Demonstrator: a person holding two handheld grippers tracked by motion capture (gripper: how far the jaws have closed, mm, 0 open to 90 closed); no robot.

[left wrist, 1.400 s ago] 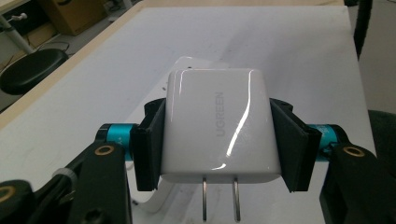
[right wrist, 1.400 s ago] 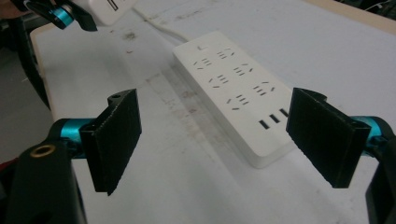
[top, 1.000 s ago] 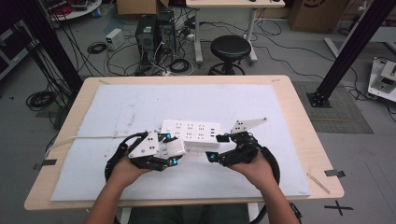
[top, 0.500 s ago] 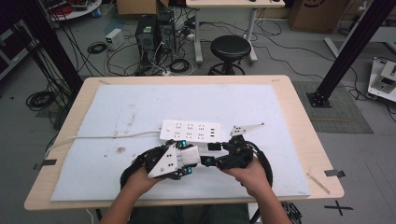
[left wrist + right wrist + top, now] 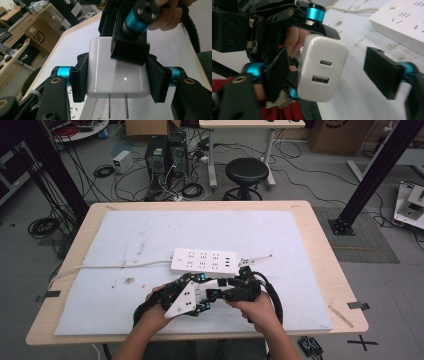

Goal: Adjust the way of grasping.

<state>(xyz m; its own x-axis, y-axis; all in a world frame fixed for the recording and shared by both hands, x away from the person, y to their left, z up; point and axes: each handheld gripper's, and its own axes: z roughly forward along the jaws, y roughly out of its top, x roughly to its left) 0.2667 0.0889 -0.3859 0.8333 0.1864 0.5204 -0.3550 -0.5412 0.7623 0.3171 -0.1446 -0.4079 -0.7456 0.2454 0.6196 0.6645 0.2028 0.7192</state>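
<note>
while the left gripper [image 5: 117,75] clamps the white charger [image 5: 117,72] near the table's front edge, the right gripper's [image 5: 332,72] jaws, just narrowing, bracket it untouched, seemingly for a handover beside the power strip [image 5: 204,260].

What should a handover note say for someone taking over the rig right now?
Left gripper: shut on the white charger, prongs out.
Right gripper: jaws around the charger's port end and just closing, one pad clearly off it; not gripping yet.
Power strip: flat on the mat, just beyond the grippers.
Done: charger lifted.
Left: finish the handover, probably plug it into the strip.
</note>
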